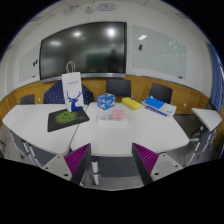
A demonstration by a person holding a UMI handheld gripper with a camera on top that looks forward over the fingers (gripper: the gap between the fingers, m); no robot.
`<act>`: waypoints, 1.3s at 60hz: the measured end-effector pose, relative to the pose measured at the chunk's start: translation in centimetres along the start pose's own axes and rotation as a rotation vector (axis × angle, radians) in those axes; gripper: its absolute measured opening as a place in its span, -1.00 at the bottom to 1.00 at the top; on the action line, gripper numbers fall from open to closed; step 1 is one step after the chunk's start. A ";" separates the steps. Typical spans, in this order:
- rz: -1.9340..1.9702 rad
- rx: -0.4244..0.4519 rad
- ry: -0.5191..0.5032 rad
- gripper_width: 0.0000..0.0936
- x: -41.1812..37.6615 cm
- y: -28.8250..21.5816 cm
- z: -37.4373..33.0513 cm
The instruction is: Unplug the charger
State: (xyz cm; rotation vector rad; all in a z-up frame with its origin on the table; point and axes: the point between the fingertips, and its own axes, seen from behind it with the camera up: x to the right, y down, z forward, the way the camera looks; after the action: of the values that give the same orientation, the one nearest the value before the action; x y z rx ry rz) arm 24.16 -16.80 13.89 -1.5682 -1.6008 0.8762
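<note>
Ranging ahead: tongs (112, 160) held released, well apart from the tabletop (140, 128) beyond them; no charger can be discerned.

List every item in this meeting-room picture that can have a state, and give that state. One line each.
gripper: open, fingers apart, nothing between them
screen: dark, off
paper bag: upright on the table
blue box: closed, upright
black mat: lying flat
yellow item: lying flat
charger: not visible
</note>
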 end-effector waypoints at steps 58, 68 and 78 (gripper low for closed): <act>0.055 0.197 -0.004 0.84 3.4 -8.5 32.5; 0.040 0.181 -0.028 0.84 2.9 -8.8 35.7; 0.043 0.161 0.006 0.28 3.7 -8.8 36.7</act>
State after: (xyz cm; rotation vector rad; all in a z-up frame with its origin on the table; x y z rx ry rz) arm -11.91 -12.80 2.82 -1.4955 -1.4591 0.9967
